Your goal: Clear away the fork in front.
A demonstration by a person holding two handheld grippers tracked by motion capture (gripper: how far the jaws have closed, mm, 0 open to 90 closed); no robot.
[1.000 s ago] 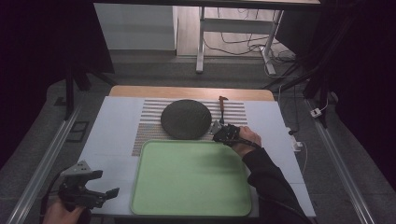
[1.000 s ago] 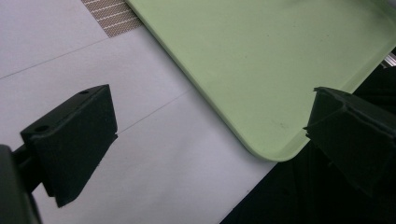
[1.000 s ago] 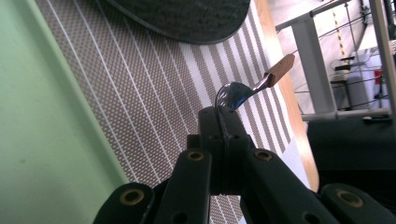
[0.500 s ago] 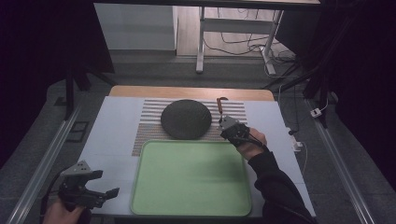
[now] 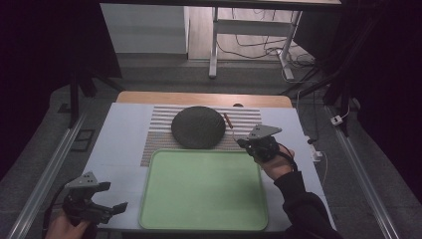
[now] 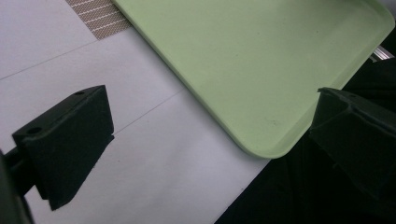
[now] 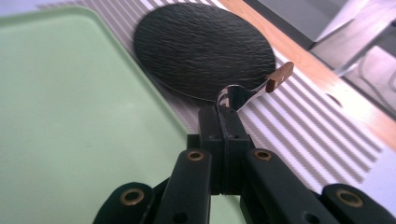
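Pinching a spoon (image 7: 252,91) in my clenched right gripper (image 7: 223,122), I hung by the tray's (image 5: 199,219) far right corner. My left gripper (image 5: 117,207) gaped off its near left corner.

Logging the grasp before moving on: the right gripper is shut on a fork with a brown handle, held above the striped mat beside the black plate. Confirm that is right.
Not quite: it is a spoon, not a fork. The right gripper view shows its shiny bowl pinched in the shut right gripper, brown handle pointing away. The rest holds: it is above the striped mat beside the black plate.
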